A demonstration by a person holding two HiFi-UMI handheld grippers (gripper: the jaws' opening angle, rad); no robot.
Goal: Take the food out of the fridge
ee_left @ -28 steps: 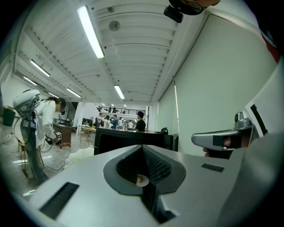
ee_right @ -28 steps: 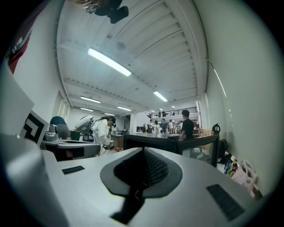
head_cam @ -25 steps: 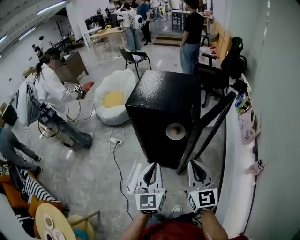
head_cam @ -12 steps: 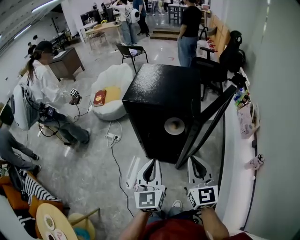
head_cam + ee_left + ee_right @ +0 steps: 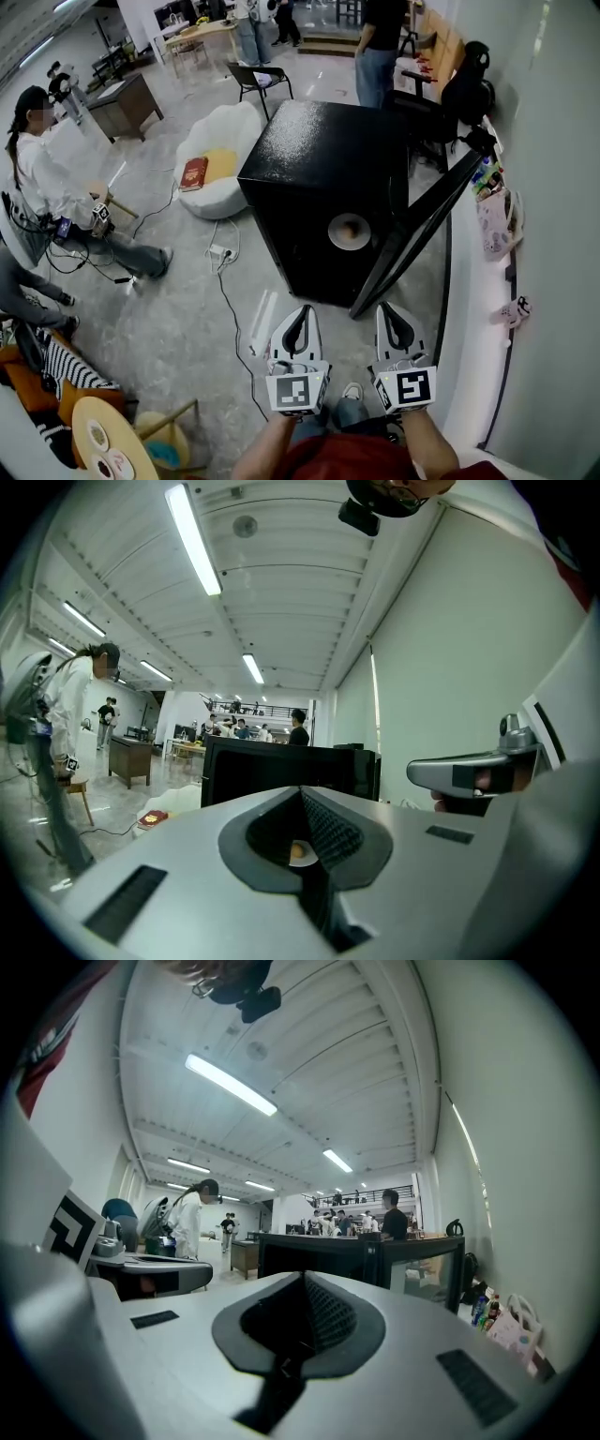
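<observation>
The black fridge point(image 5: 319, 178) is filling more of the head view than it was a second ago, while its open door point(image 5: 417, 230) is leaning out to the right as before. The person in white point(image 5: 37, 187) is now showing further toward the left edge. A red book point(image 5: 195, 172) is lying on the white cushion point(image 5: 225, 141) on the floor, where a second ago only a yellow patch was showing. The left gripper point(image 5: 301, 312) and the right gripper point(image 5: 387, 314) are staying side by side at the bottom of the head view, both pointing level at the fridge front. Each is keeping its jaws pressed together, with nothing between them. The food point(image 5: 352, 226), a small orange-brown piece, is resting on a pale plate point(image 5: 349, 236) inside the fridge. It is lying well apart from both grippers, ahead of them and roughly between the lines they are pointing along. In the left gripper view it is showing far off through the opening behind the closed tips.
</observation>
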